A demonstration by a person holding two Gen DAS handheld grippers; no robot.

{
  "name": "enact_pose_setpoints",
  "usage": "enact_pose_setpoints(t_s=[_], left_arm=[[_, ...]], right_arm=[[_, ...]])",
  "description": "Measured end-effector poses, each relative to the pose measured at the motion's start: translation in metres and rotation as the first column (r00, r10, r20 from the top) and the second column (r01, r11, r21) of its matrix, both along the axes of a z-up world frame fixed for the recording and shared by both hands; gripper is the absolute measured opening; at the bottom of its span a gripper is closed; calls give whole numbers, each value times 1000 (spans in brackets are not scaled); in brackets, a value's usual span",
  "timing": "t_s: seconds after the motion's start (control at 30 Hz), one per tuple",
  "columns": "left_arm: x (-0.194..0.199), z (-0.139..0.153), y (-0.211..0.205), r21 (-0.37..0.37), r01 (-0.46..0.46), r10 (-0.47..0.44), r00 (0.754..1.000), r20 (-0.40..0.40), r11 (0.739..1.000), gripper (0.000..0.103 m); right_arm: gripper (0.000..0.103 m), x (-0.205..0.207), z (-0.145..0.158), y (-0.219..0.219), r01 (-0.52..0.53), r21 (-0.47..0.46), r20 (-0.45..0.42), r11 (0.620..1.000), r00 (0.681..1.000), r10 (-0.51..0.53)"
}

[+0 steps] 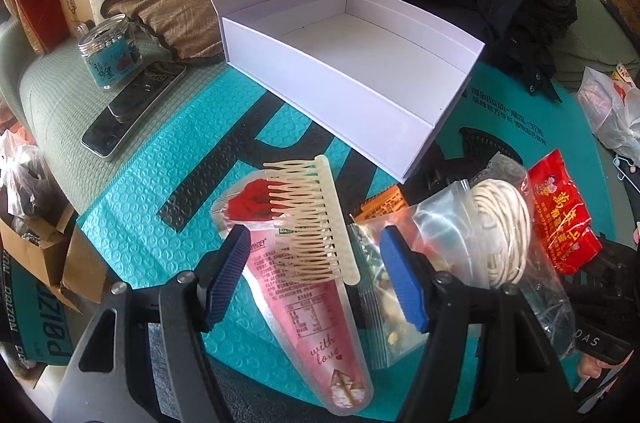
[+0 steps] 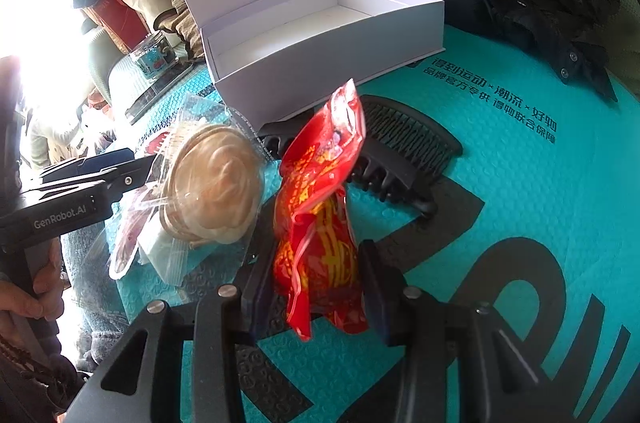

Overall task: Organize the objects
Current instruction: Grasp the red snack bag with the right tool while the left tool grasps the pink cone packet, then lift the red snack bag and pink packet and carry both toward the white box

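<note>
Your left tool (image 1: 316,279) stands spread over the cream comb (image 1: 310,219) and pink packet (image 1: 304,299), touching neither. Your right tool (image 2: 316,287) pinches the red packet (image 2: 320,207). The white box (image 1: 360,63) sits open at twelve o'clock, its near wall toward you.

Black comb (image 2: 408,139) partly behind red packet (image 2: 320,207)

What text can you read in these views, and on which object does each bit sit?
"with love": pink cone-shaped packet under the cream comb.
"GenRobot.AI": left gripper, seen from the right wrist.
"得到运动×潮流×好物": teal mat.
QR code inside the white box lid: too small.
Red snack packet: yellow characters, crumpled, unreadable.
</note>
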State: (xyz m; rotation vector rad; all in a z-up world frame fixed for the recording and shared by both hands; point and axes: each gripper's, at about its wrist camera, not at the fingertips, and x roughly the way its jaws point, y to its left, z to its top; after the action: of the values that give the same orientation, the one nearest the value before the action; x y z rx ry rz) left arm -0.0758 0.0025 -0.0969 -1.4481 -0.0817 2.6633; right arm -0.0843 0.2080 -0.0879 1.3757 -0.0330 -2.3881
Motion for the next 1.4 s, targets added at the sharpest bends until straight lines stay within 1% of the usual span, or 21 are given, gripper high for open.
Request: enact_pose_setpoints(t_s=[0.1,0.17,0.23,0.3,0.33,0.37,0.47,0.5,0.53,0.67,0.7,0.73,0.8,0.83,0.9,0.97,1.03,1.17,1.3,1.37,1.4], left_arm=[[-8,-12,0,4,7,-7,999,34,1000,66],[-10,-15,0,-22,2,-1,1000,19,1000,66],[-14,-19,-2,-41,-7,9,1000,27,999,66],[-16,-21,-6,-37,-9,10,1000,26,999,66],[-16,-22,-7,-41,-4,5,1000,25,999,64],[-16,-23,-7,-60,2,-1,1000,23,998,62],[-14,-26,0,-136,48,-49,999,0,990,56],[-12,-25,2,-137,63,-65,998,-11,989,48],[-11,-25,3,-137,72,-75,997,-13,988,44],[-11,-23,9,-163,80,-86,996,-29,983,38],[-10,-21,10,-164,79,-86,996,-36,983,35],[-9,-18,10,-159,78,-86,995,-47,984,26],[-5,-10,10,-154,71,-83,994,-70,986,20],[-5,-8,9,-138,73,-84,994,-73,988,16],[-4,-6,5,-106,71,-78,995,-65,992,16],[-1,-7,5,-101,69,-75,996,-58,993,16],[1,-7,5,-97,66,-73,995,-68,993,16],[6,-8,3,-26,87,-88,993,-80,996,17],[4,-15,-1,-9,66,-66,997,-42,998,17],[6,-13,-6,7,51,-51,998,-36,999,17],[8,-12,-9,11,46,-46,998,-33,999,19]], right_arm=[[41,-1,0,1,2,-2,4,1000,1000,-2],[41,-1,0,1,3,-1,5,1000,1000,-3],[41,-2,0,1,5,-2,6,1000,1000,-5],[41,-2,0,1,7,-3,6,1000,1000,-7],[41,-2,0,1,7,-3,6,1000,1000,-7],[41,-2,0,1,7,-3,6,1000,1000,-7],[41,-2,-1,1,4,1,4,1000,1000,-4],[41,-2,-1,1,3,2,3,1000,1000,-3],[41,-2,-1,1,4,1,2,1000,1000,-4],[40,-1,0,3,7,-3,-3,1000,1000,-7],[40,-1,0,3,8,-3,-5,1000,1000,-8],[40,0,0,3,10,-4,-8,1000,1000,-10],[40,1,1,4,11,-4,-11,1000,1000,-11],[40,1,1,5,11,-4,-13,1000,1000,-11],[40,2,1,6,11,-6,-14,1000,1000,-12],[40,2,1,6,9,-3,-16,1000,1000,-9],[40,3,1,5,7,2,-19,1000,1000,-7],[40,3,1,4,6,7,-18,1000,1000,-6],[40,3,1,4,7,10,-16,1000,1000,-7],[40,3,1,4,8,10,-13,1000,1000,-8],[40,3,1,4,8,11,-13,1000,1000,-8]])
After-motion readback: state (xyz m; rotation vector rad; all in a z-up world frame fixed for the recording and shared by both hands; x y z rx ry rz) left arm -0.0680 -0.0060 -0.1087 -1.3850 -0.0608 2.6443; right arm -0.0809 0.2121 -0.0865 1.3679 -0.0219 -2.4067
